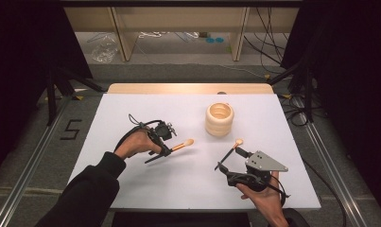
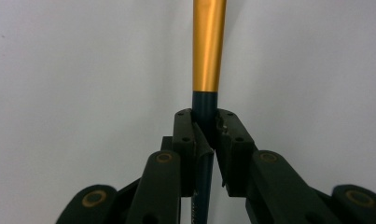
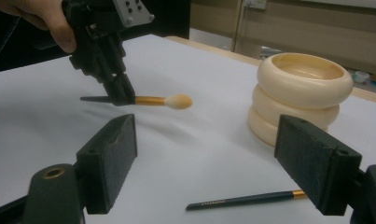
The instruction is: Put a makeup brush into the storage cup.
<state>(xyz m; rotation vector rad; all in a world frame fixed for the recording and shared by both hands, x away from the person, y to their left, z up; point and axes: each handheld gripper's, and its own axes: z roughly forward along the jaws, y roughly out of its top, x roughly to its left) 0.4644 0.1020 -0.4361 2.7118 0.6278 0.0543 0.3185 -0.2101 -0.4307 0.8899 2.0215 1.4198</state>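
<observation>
While clamped at its dark handle by the left tool (image 1: 171, 150), one brush (image 1: 182, 145) hangs above the table (image 1: 131, 113), tip toward 3 o'clock. Second brush (image 1: 231, 150) lies on the table at 5 o'clock of the ringed holder (image 1: 219, 120), between the jaws of the right tool (image 1: 228, 160), which stand apart, not touching it. Holder stands at 1 o'clock of the held brush.

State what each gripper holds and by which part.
The left gripper grips a makeup brush by its dark handle, just behind the gold ferrule. The right gripper holds nothing.
</observation>
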